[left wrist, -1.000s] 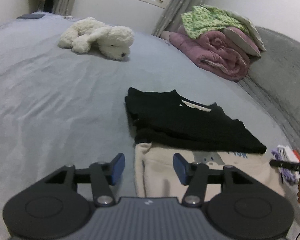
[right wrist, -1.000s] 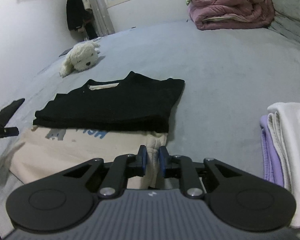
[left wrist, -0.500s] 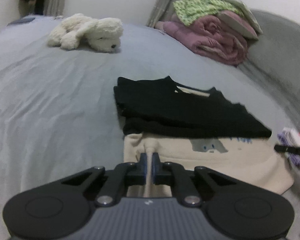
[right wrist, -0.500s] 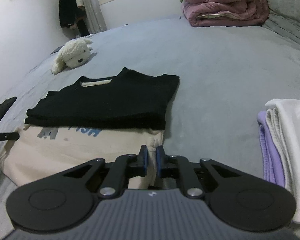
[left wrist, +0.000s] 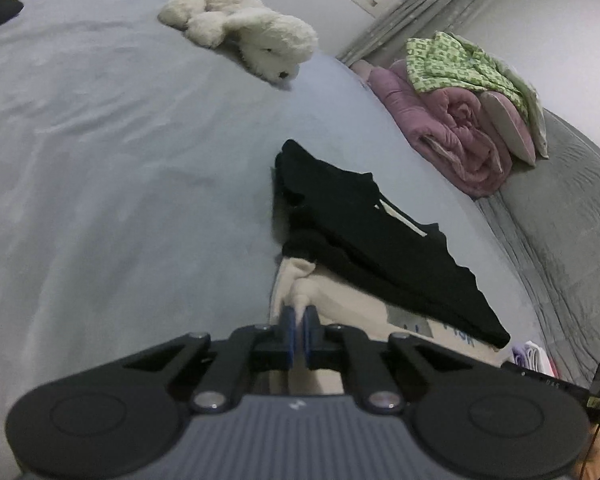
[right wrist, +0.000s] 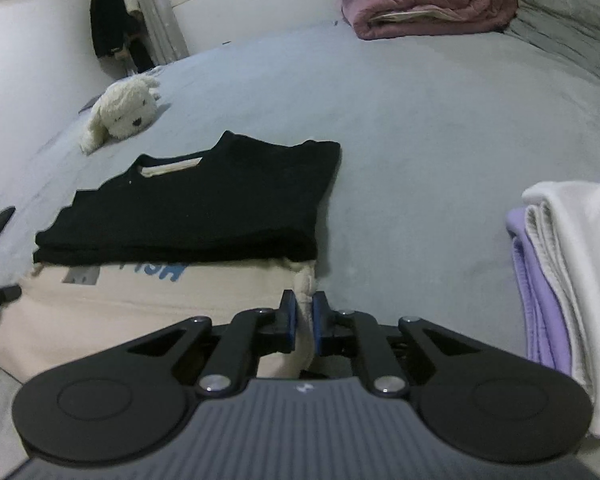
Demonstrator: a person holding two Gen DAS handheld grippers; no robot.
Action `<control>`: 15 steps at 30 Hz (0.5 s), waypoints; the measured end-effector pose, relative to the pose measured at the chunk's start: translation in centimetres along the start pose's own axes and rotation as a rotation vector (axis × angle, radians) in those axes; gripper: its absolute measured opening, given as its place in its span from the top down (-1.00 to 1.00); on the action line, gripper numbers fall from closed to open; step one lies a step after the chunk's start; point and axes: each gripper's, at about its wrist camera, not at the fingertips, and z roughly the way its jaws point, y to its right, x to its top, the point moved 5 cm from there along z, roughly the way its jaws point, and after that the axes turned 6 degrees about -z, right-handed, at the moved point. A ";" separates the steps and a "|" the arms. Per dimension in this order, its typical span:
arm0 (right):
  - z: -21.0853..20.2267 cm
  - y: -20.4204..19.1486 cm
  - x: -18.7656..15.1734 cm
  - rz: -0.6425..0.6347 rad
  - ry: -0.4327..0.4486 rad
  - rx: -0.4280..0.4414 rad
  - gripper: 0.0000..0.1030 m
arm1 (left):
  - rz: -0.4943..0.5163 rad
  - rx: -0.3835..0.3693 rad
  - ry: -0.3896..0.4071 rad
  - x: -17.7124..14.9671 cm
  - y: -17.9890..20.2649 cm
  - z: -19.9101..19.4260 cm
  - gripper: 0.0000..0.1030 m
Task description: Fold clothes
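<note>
A cream sweatshirt [right wrist: 148, 300] with a blue print lies flat on the grey bed, its far part under a folded black top [right wrist: 204, 204]. My right gripper [right wrist: 304, 314] is shut on the sweatshirt's near right corner, a bunched tuft of cream cloth between the blue pads. In the left wrist view the same cream sweatshirt [left wrist: 340, 304] shows under the black top [left wrist: 372, 240]. My left gripper [left wrist: 299, 326] is shut on its near left corner, cloth pinched between the pads.
A white plush dog [left wrist: 244, 40] lies far back on the bed [left wrist: 100, 160]. Rolled pink bedding with a green cloth [left wrist: 460, 120] sits by the headboard. A stack of folded white and lilac clothes [right wrist: 560, 280] lies at the right.
My left gripper closed from open onto the sweatshirt's left corner, then rolled and dipped. The right gripper kept its hold on the right corner with little movement.
</note>
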 end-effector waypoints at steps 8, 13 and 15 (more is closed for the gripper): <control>0.2 -0.5 -0.2 -0.029 -0.003 -0.037 0.77 | 0.091 0.058 0.015 -0.4 0.6 0.0 0.81; -0.5 -0.6 -0.1 -0.048 0.016 -0.085 0.69 | 0.108 0.084 0.032 0.1 0.5 -0.9 0.47; -1.3 0.1 0.3 -0.013 0.040 -0.108 0.69 | 0.095 0.096 0.048 0.5 0.1 -1.5 0.44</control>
